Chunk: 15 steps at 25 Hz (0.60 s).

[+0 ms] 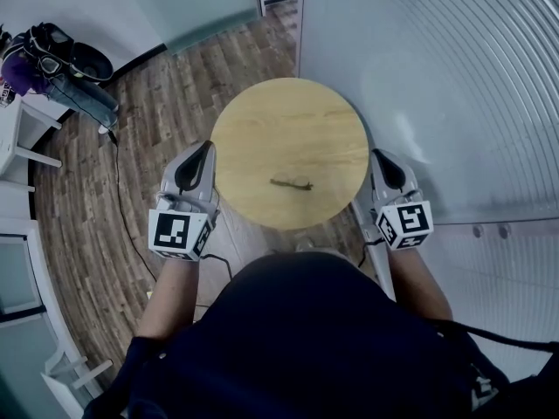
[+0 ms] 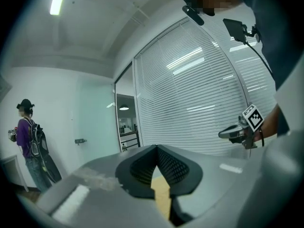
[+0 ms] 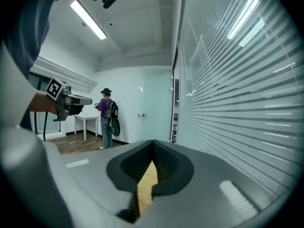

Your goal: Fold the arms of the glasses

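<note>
Glasses [image 1: 293, 183] lie on the surface [image 1: 262, 116], too tiny to tell if the arms are folded. Your left tool [image 1: 207, 147] and right tool [image 1: 378, 154] are clenched empty, either side.

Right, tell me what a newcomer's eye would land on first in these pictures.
The round wooden table fills the middle of the head view, with a small pair of glasses lying alone on it, a little nearer the person than its centre. The left gripper and right gripper flank the table, jaws together and holding nothing. In the right gripper view, a person with a backpack stands by the far wall.
</note>
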Motion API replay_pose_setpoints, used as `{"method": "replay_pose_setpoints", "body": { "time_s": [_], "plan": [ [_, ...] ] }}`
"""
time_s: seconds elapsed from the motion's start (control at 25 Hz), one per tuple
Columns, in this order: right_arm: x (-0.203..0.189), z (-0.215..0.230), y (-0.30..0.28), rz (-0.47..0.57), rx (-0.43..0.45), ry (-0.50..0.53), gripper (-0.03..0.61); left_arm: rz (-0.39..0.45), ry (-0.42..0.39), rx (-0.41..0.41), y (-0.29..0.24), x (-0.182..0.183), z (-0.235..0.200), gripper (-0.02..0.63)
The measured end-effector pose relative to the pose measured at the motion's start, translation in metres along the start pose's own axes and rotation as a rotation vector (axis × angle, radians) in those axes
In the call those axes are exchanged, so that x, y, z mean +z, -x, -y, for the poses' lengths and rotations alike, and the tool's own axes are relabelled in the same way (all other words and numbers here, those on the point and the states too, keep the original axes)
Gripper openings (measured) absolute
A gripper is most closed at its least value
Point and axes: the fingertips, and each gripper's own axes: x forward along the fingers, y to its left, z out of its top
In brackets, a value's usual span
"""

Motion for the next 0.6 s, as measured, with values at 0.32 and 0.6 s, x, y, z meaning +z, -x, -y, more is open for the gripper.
{"method": "replay_pose_setpoints", "body": {
  "time_s": [0.32, 0.6],
  "plan": [
    [0.016, -0.009, -0.007, 0.018, -0.007, 0.0, 0.009, 0.016, 0.008, 0.045, 0.01, 0.011, -0.029, 0.003],
    [0.029, -0.02, -0.015, 0.023, -0.021, 0.029, 0.009, 0.048, 0.022, 0.049, 0.013, 0.016, -0.052, 0.003]
  ]
}}
